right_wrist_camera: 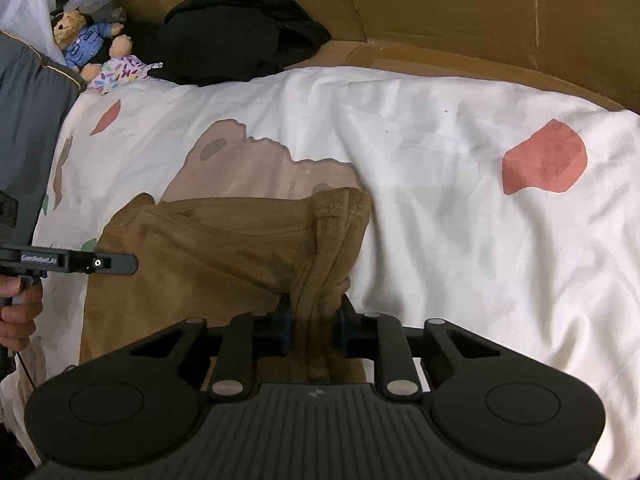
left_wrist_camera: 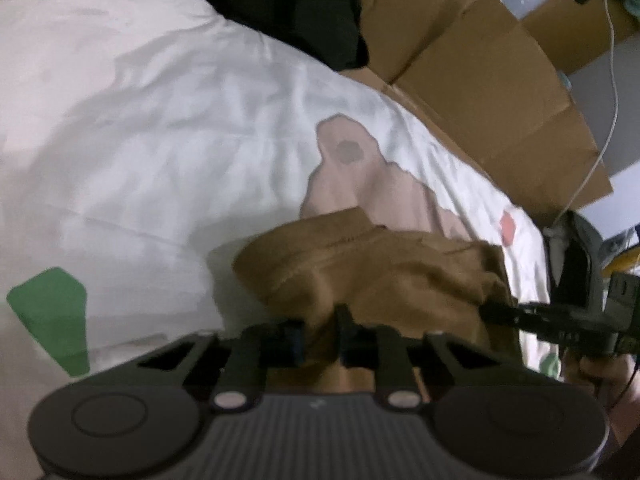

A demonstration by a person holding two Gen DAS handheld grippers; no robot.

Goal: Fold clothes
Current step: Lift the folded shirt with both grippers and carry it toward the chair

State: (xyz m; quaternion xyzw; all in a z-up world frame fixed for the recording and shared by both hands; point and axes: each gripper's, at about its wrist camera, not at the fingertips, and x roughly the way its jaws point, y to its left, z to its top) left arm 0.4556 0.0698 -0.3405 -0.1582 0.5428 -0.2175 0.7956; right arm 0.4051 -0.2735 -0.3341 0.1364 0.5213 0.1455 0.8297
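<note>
A brown fleece garment (right_wrist_camera: pixel 208 248) lies on a white bedsheet (right_wrist_camera: pixel 440 160) with coloured patches. It also shows in the left wrist view (left_wrist_camera: pixel 380 264), bunched up and blurred. My right gripper (right_wrist_camera: pixel 314 320) is shut on a gathered edge of the brown garment near its cuff. My left gripper (left_wrist_camera: pixel 320 332) is shut on another bunched part of the same garment. The left gripper also shows in the right wrist view (right_wrist_camera: pixel 120 264), over the garment's left side. The right gripper shows at the right edge of the left wrist view (left_wrist_camera: pixel 492 312).
A black garment (right_wrist_camera: pixel 236 32) lies at the far edge of the bed. Cardboard boxes (right_wrist_camera: pixel 460 12) stand behind it. A teddy bear (right_wrist_camera: pixel 80 40) sits at the back left beside a grey pillow (right_wrist_camera: pixel 28 120). A white cable (left_wrist_camera: pixel 612 80) hangs at the right.
</note>
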